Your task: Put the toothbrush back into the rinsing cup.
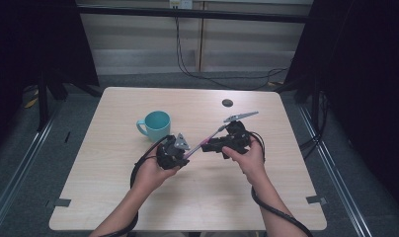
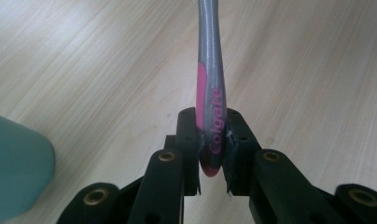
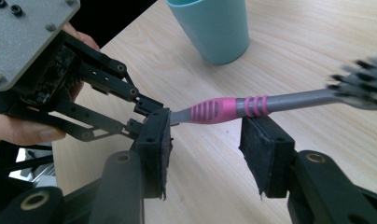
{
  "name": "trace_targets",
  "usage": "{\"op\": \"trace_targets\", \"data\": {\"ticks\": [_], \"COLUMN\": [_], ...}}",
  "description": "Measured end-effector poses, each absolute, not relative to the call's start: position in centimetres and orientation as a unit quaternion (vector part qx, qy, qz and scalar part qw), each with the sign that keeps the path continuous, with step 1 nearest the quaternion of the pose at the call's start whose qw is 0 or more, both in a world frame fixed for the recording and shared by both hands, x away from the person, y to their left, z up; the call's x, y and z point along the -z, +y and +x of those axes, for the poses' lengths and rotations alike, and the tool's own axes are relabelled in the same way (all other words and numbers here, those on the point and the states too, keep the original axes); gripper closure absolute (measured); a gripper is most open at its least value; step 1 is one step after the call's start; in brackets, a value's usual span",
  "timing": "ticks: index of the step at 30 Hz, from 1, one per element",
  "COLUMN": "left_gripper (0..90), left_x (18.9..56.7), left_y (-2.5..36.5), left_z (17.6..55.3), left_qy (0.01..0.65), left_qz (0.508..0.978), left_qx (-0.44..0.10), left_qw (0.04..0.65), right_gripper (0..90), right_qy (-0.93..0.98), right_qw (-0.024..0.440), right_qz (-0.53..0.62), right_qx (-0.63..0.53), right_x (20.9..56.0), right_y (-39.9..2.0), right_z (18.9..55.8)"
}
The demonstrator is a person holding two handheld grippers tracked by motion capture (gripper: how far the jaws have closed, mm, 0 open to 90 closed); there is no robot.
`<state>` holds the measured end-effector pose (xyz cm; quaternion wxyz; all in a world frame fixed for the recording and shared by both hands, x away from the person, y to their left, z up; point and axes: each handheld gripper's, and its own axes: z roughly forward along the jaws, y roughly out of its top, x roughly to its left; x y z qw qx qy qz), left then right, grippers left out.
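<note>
Left tool (image 2: 213, 154) clamps the toothbrush (image 2: 211, 88) handle end (lettering legible in the left gripper view); right tool (image 3: 207, 154), pads apart, straddles the shaft untouched, bristles at frame's right.

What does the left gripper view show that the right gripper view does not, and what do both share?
Left gripper view alone: the "Colgate" lettering on the toothbrush handle, whose end is clamped by the left gripper.

Right gripper view alone: the bristle head at the right edge, the right gripper with pads apart beneath the handle, and a hand behind the left gripper.

Both: the grey-and-pink toothbrush, the teal cup and the wooden table.
</note>
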<state>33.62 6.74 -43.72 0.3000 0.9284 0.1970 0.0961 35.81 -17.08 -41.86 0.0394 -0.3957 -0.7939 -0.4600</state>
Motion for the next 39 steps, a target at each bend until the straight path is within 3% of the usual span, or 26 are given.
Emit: {"op": "trace_targets", "data": {"ticks": [39], "left_gripper": [78.7], "left_x": [44.5], "left_y": [4.8], "left_z": [33.0], "left_qy": [0.221], "left_qz": [0.918], "left_qx": [-0.053], "left_qw": [0.325], "right_gripper": [80.2], "right_qy": [-0.766], "right_qw": [0.055], "right_qz": [-0.377], "right_qx": [0.517], "right_x": [41.4], "right_y": [-16.6], "right_z": [35.3]}}
